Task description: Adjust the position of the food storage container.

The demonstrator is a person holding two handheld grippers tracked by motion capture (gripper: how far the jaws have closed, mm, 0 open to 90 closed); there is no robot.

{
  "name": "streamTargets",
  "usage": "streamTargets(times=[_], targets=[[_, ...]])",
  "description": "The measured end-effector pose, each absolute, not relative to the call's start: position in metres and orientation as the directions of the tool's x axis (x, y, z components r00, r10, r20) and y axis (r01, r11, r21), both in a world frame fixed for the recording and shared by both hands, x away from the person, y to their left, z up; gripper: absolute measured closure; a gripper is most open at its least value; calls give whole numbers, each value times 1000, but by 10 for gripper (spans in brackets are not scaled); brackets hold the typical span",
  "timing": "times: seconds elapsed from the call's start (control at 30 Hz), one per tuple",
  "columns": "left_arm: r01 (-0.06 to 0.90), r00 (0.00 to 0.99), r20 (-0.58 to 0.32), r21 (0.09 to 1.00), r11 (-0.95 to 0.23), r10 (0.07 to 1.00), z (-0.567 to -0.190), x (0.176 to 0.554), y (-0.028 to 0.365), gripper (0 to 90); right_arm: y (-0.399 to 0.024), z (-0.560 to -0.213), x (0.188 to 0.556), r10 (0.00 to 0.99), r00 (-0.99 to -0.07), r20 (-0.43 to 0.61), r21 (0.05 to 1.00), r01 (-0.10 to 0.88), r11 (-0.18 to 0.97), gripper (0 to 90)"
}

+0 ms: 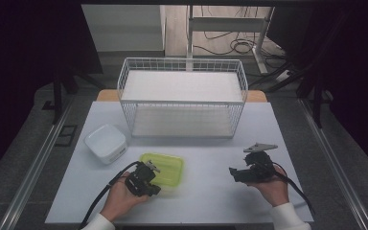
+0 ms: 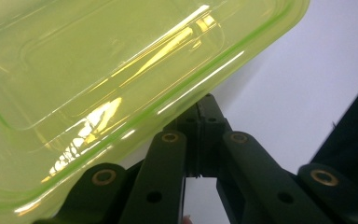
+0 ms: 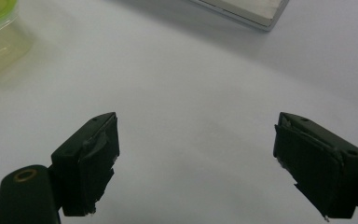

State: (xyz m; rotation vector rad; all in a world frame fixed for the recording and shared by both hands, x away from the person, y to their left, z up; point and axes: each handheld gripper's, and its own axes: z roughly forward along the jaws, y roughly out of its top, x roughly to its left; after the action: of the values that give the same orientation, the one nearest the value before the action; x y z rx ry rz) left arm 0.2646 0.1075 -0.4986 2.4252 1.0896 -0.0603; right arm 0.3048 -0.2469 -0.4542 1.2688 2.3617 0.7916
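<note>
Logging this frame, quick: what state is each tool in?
Left tool: closed, jaws pinched on the rim of the green container.
Right tool: open, nothing between the jaws.

You look down from above the table (image 1: 211,201); both gripper views sit close, sharing the green container (image 2: 98,84) at their upper left.

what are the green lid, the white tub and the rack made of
Green lid: looks like translucent glossy plastic; light glints off it and its moulded ridges show through. White tub: probably plastic, opaque, smooth, rounded corners, though ceramic cannot be ruled out. Rack: seemingly thin metal wire coated white, an open grid with white shelf liners.
</note>
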Motion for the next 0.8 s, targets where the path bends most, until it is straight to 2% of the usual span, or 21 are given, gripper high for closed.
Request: streamTargets(times=[0.27,0.53,0.7,0.8], targets=[[731,665,-250,412,-544,704,-503,278,102,900,-246,-455,305,834,-550,-40,611,647,456,140],[711,683,-245,437,-551,688,-493,265,106,896,-246,-456,306,832,-553,-49,612,642,462,140],[711,675,-258,478,-516,691,-481,252,121,861,-246,-456,305,831,-554,-46,615,640,460,140],[722,646,-278,525,-451,711,-467,249,137,801,-246,-455,304,827,-562,-32,625,634,455,139]])
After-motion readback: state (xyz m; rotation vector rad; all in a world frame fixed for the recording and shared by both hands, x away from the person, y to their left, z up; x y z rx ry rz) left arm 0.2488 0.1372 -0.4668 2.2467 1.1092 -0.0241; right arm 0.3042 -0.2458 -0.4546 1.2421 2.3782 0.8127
